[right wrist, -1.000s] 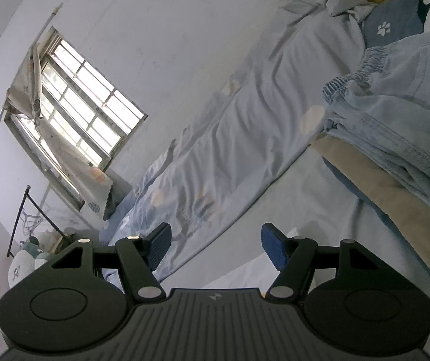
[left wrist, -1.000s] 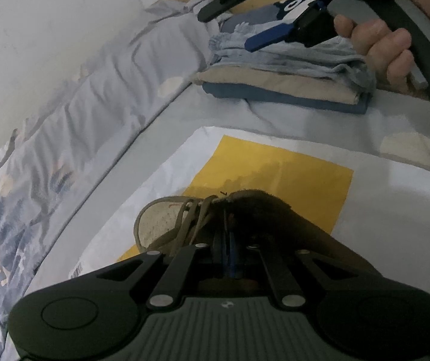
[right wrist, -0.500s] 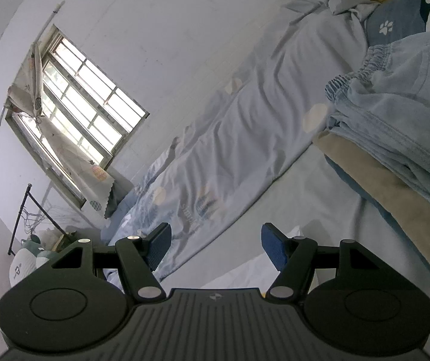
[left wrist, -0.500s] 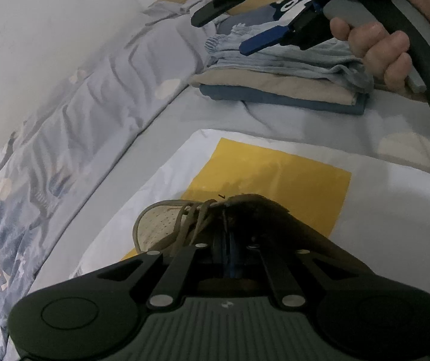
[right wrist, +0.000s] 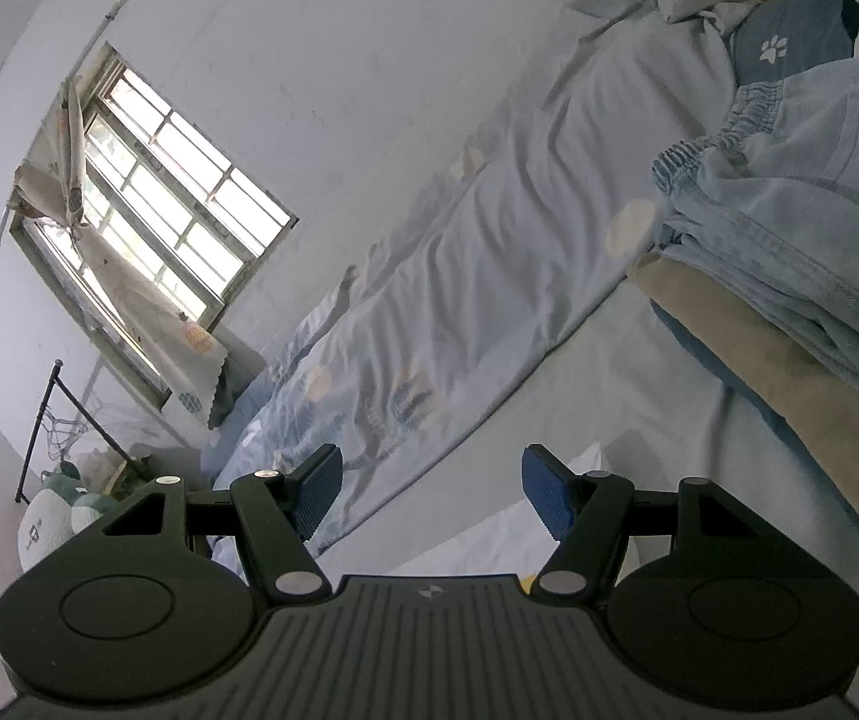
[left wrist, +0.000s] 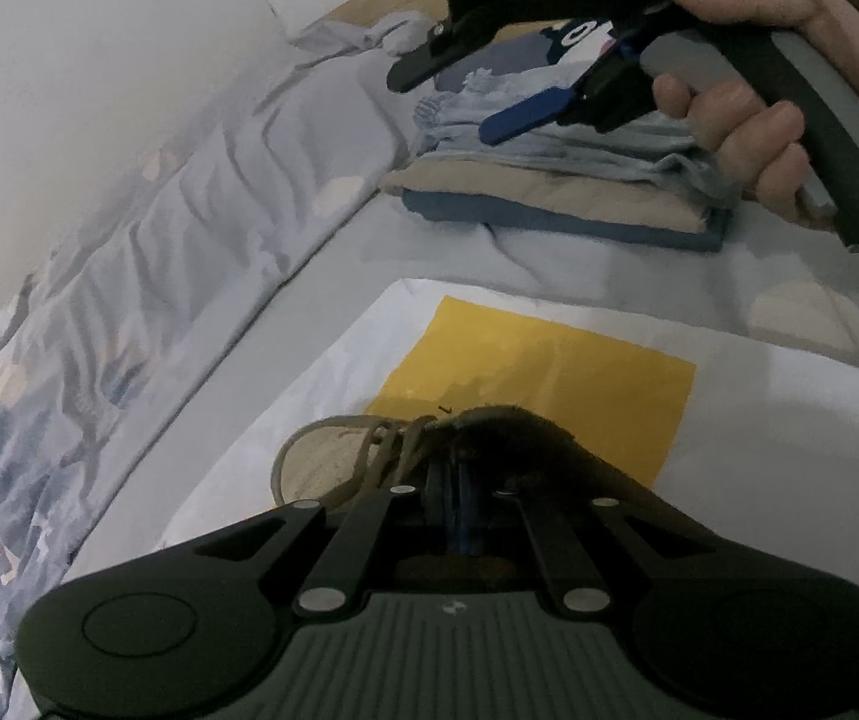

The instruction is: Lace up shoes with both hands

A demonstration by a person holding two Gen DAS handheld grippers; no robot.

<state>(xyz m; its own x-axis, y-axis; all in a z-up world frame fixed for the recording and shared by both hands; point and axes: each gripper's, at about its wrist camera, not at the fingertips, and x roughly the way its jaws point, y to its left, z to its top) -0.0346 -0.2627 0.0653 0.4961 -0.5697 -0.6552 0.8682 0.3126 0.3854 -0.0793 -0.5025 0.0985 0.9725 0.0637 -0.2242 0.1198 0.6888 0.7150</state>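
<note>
Lacing a shoe on a bed, seen from both wrists. Almost nothing has changed over the last second: the left claw remains clenched low over the shoe, which lies on a white sheet with a yellow panel spread on the bed, and the right claw remains released, its blue pads wide apart with nothing between them; only the right hand, gripping its handle, sits very slightly differently in the left view. By judgement this is a pause in the lacing: one side is anchored at the shoe while the free claw has yet to come down for a lace, so the task stands early or mid-way rather than near its end. The left view alone shows the shoe, its pale laces crossing beside the dark tongue, and the right claw held up well above it, in front of the folded clothes; whether the left pads pinch a lace, the tongue or nothing is hidden by the claw's own body. The right view shows none of the shoe; it looks out level over the bed to a patterned quilt, a barred window and the clothes at close range, with only a corner of the white sheet below its pads
</note>
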